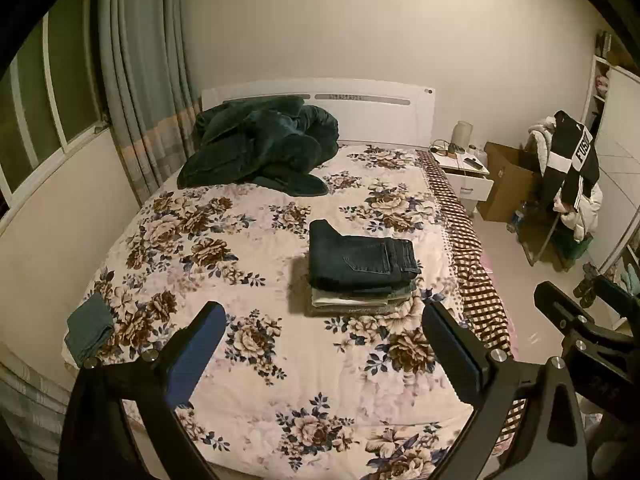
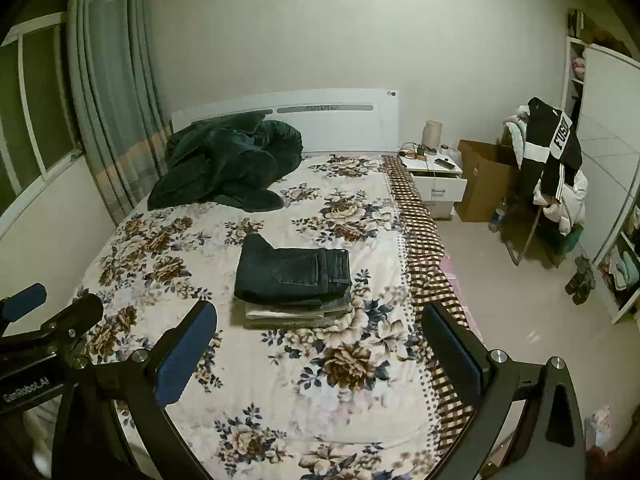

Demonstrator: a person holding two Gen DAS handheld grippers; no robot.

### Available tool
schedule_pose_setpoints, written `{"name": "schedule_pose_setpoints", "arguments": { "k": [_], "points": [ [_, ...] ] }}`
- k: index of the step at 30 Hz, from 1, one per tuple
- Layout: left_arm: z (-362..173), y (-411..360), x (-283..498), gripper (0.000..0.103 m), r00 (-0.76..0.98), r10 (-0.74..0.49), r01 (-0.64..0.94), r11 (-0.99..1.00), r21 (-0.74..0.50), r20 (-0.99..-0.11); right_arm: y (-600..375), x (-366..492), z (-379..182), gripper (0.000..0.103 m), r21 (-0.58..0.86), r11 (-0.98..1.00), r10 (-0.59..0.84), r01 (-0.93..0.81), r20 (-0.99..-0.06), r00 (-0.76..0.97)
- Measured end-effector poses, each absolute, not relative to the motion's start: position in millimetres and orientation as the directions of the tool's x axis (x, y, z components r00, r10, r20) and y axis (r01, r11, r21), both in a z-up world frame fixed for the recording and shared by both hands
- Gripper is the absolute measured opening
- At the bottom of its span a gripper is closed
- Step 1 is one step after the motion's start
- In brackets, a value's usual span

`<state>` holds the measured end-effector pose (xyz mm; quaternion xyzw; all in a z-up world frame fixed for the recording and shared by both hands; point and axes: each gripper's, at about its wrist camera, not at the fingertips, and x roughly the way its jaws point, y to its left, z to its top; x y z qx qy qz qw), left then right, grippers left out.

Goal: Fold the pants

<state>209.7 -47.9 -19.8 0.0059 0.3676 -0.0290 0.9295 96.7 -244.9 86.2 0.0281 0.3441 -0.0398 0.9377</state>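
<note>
Folded dark jeans (image 1: 360, 258) lie on top of a small stack of folded clothes (image 1: 360, 300) on the floral bed cover (image 1: 260, 360). They also show in the right wrist view (image 2: 292, 270), on the same stack (image 2: 292, 312). My left gripper (image 1: 324, 336) is open and empty, held above the near part of the bed, short of the stack. My right gripper (image 2: 316, 336) is open and empty too, beside the left one and also short of the stack. The right gripper shows at the right edge of the left wrist view (image 1: 592, 320).
A dark green blanket (image 1: 260, 144) is heaped by the headboard. A folded teal cloth (image 1: 90, 326) lies at the bed's left edge. A white nightstand (image 1: 466, 172), a cardboard box (image 1: 506, 178) and a chair piled with clothes (image 1: 568, 184) stand to the right. Window and curtains are to the left.
</note>
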Motion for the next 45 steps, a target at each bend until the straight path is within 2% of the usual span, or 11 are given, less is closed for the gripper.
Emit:
{"name": "schedule_pose_setpoints", "arguments": {
  "k": [45],
  "points": [
    [-20,-42,209,0.101,0.733,-0.027,0.037,0.999,0.001,-0.680,-245,101,70,0.103,0.034,0.997,-0.029,0.070,-0.665,0.746]
  ]
}}
